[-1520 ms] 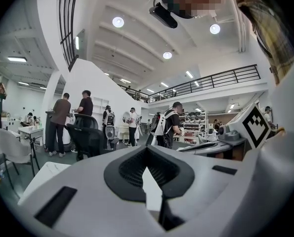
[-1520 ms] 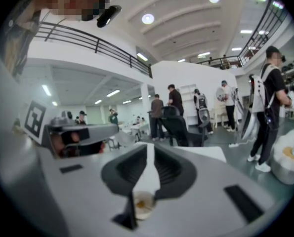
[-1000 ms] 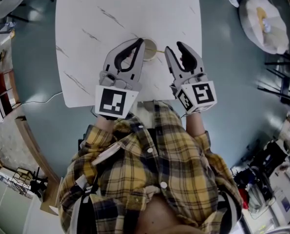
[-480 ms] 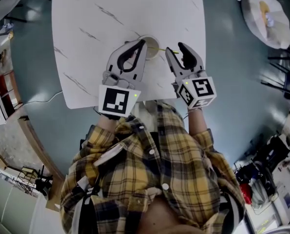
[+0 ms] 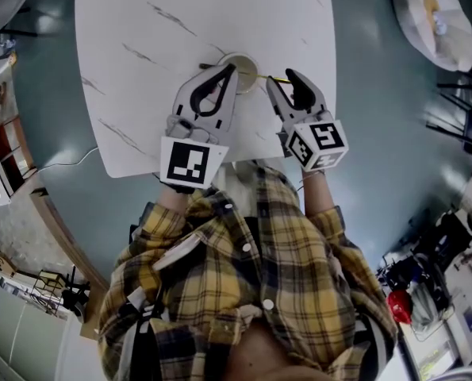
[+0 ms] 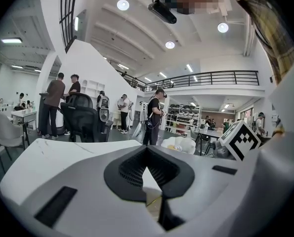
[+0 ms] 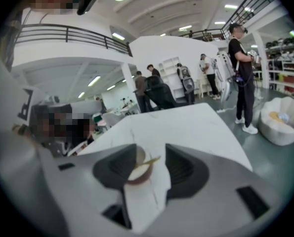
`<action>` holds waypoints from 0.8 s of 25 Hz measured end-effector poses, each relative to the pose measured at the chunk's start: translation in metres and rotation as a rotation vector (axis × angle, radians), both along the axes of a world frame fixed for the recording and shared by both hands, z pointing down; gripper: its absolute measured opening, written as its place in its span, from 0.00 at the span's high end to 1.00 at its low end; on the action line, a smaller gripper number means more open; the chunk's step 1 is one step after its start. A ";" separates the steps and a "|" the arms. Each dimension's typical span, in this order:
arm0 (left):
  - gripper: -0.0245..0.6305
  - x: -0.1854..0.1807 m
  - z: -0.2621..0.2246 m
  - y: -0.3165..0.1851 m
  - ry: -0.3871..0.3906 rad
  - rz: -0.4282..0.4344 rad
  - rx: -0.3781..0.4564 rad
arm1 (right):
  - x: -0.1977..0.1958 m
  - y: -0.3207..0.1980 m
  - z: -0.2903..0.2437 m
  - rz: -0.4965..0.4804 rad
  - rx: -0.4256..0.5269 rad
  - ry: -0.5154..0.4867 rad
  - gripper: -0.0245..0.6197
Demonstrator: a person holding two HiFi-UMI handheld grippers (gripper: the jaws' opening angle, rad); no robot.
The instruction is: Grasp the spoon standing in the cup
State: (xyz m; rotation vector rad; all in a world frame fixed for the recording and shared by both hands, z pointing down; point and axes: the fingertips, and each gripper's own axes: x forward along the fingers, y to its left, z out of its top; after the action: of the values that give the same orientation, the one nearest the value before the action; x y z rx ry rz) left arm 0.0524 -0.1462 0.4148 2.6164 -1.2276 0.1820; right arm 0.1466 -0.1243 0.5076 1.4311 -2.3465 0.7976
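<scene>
A tan cup [image 5: 243, 62] stands on the white marble table [image 5: 140, 22] with a thin yellow spoon [image 5: 277, 78] leaning out to its right. My left gripper [image 5: 231, 71] is shut, and its tips rest at the cup's left rim; in the left gripper view [image 6: 147, 149] the pads meet with nothing between them. My right gripper [image 5: 282, 78] is open wide just right of the cup, and the spoon's handle reaches its tips. In the right gripper view the cup [image 7: 137, 174] and the spoon [image 7: 151, 160] show between the spread jaws [image 7: 151, 158], untouched.
The table's near edge [image 5: 140, 169] lies right under both grippers, close to the person's plaid shirt. A white beanbag [image 5: 434, 18] sits on the floor at the far right. Beyond the table there are a black office chair [image 6: 85, 122] and several standing people.
My right gripper has spread its jaws wider and edged closer to the cup, so the spoon's handle now meets its tips. The left gripper has stayed at the cup's rim.
</scene>
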 end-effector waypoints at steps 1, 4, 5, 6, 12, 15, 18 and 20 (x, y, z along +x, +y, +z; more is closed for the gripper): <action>0.94 0.000 0.002 0.000 -0.001 0.001 -0.003 | 0.000 0.001 0.003 0.000 -0.008 -0.002 0.68; 0.94 -0.001 0.007 0.002 -0.002 -0.001 -0.019 | -0.002 0.004 0.013 0.003 -0.028 -0.008 0.68; 0.94 -0.001 0.009 0.003 -0.004 -0.002 -0.022 | -0.002 0.005 0.015 0.006 -0.032 -0.011 0.68; 0.94 -0.002 0.011 0.004 -0.006 -0.002 -0.025 | -0.002 0.006 0.017 0.010 -0.036 -0.014 0.68; 0.94 -0.003 0.017 0.006 -0.011 -0.001 -0.041 | -0.001 0.006 0.023 0.028 -0.045 -0.040 0.68; 0.94 -0.002 0.020 0.006 -0.012 0.003 -0.048 | -0.002 0.006 0.025 0.028 -0.042 -0.060 0.69; 0.94 0.000 0.020 0.008 -0.013 0.012 -0.049 | -0.001 0.006 0.024 0.031 -0.028 -0.078 0.71; 0.94 0.002 0.020 0.008 -0.013 0.016 -0.044 | 0.000 0.006 0.022 0.034 -0.022 -0.081 0.74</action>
State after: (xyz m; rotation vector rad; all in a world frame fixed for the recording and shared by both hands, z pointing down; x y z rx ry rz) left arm 0.0539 -0.1381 0.4345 2.5924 -1.1933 0.2271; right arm 0.1469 -0.1186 0.5300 1.4586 -2.3707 0.9046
